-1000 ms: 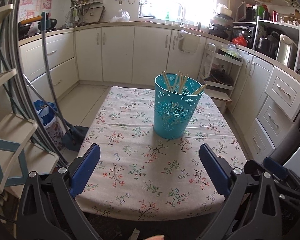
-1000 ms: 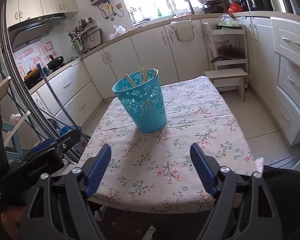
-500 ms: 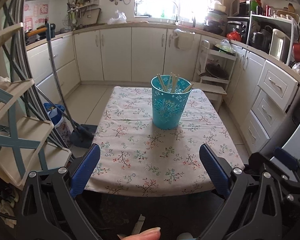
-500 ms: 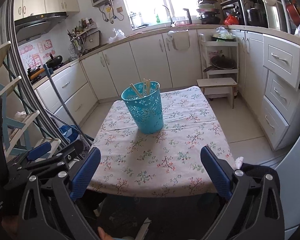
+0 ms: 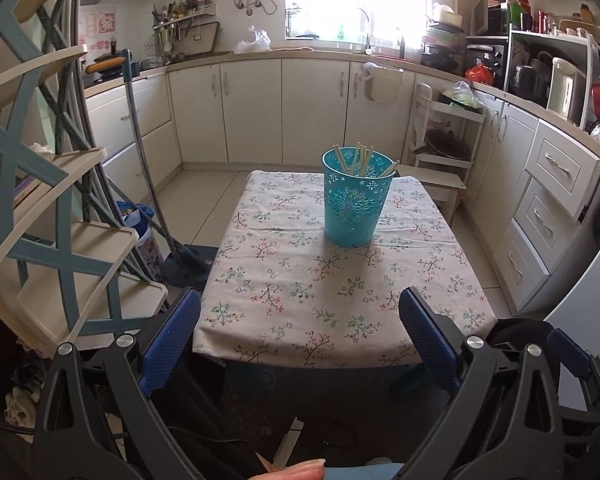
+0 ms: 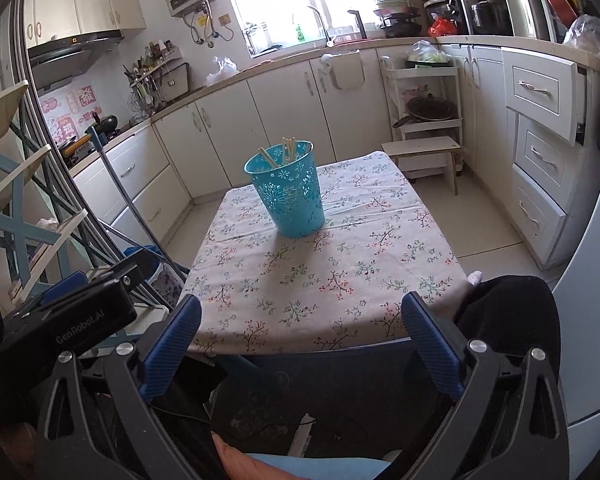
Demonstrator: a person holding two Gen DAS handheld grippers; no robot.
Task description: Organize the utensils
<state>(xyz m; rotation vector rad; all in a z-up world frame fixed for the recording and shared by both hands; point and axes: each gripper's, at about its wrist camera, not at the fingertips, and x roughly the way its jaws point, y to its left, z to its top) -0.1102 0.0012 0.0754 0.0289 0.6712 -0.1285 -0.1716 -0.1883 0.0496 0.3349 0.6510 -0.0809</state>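
The one blue cup [image 5: 357, 197] of chopsticks [image 5: 360, 159] looks smaller and farther off than before — I have pulled back. It stands on the flowery table [image 5: 291, 280]. My two grippers — left [image 5: 300, 342], right [image 6: 300, 344] — are wide open, holding nothing.

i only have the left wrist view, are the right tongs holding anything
observer: No. The right tongs are open and empty, short of the table's near edge.
operator: any chopsticks loose behind the holder from that angle
observer: None show. The chopsticks all stand inside the teal holder.
operator: is the range hood on, i only see its underside
observer: The range hood shows a small orange light on its front.
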